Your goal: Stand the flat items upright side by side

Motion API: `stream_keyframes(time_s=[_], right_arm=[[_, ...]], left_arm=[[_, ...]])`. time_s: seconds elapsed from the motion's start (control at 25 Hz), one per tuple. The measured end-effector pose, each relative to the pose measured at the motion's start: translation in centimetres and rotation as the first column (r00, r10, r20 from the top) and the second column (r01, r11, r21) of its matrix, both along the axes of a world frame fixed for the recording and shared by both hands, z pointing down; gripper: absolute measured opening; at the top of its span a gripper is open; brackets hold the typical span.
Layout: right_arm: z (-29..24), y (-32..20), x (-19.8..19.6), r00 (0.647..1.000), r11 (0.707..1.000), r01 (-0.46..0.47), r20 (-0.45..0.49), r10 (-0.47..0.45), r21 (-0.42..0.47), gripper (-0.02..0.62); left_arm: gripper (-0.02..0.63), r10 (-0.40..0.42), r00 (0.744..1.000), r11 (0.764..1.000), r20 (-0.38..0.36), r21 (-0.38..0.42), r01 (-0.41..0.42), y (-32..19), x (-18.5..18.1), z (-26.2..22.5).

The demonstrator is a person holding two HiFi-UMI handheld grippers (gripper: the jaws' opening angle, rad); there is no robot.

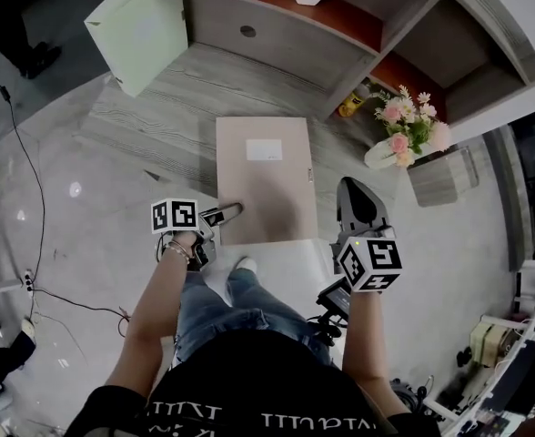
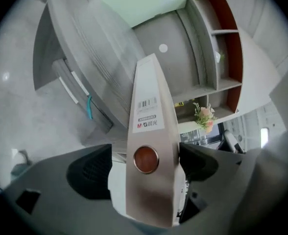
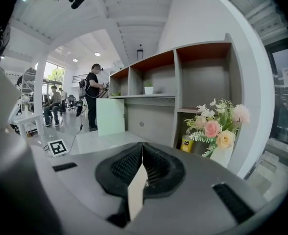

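Note:
A beige file box (image 1: 266, 180) shows its broad face with a white label in the head view, out in front of the person. My left gripper (image 1: 220, 217) is at its near left corner. In the left gripper view the box's narrow spine (image 2: 151, 146), with a barcode label and a round brown finger hole, fills the gap between the wide-set jaws, whose pads press on it. My right gripper (image 1: 357, 209) is off the box's right side. Its jaws (image 3: 143, 173) are shut on a thin beige card edge (image 3: 136, 195); the rest of that item is hidden.
A grey and red-brown shelf cabinet (image 1: 277, 35) stands ahead with a pale green door (image 1: 140, 36) swung open. A vase of pink flowers (image 1: 404, 139) and a yellow can (image 1: 351, 106) sit at its right end. A cable (image 1: 31, 180) runs along the floor at left.

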State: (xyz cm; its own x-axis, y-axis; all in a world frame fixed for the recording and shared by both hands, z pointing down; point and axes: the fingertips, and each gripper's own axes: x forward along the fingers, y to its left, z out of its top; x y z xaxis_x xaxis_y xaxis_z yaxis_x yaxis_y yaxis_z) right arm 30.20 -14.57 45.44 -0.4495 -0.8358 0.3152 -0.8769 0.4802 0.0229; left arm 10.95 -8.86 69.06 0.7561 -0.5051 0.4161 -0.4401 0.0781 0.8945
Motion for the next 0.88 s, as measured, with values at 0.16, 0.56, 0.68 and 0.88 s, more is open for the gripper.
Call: stream_keyframes(time_s=[0.16, 0.56, 0.68, 0.88], right_arm=[[-0.3, 0.2, 1.1, 1.000, 1.000, -0.021, 0.006, 0.021, 0.006, 0.015], [-1.2, 0.1, 1.6, 0.997, 0.999, -0.032, 0.076, 0.029, 0.038, 0.015], [-1.8, -0.1, 1.3, 0.996, 0.998, -0.019, 0.084, 0.014, 0.056, 0.015], [-3.1, -0.7, 1.8, 0.995, 0.996, -0.019, 0.103, 0.010, 0.087, 0.015]], left_arm=[[0.360, -0.017, 0.997, 0.999, -0.077, -0.031, 0.014, 0.0, 1.2, -0.5], [0.337, 0.123, 0.946, 0.991, 0.300, 0.017, -0.134, -2.8, -2.5, -7.0], [0.337, 0.207, 0.877, 0.972, 0.434, 0.013, -0.236, -4.3, -3.5, -9.5], [0.337, 0.285, 0.705, 0.919, 0.649, 0.025, -0.394, -7.1, -4.1, -13.7]])
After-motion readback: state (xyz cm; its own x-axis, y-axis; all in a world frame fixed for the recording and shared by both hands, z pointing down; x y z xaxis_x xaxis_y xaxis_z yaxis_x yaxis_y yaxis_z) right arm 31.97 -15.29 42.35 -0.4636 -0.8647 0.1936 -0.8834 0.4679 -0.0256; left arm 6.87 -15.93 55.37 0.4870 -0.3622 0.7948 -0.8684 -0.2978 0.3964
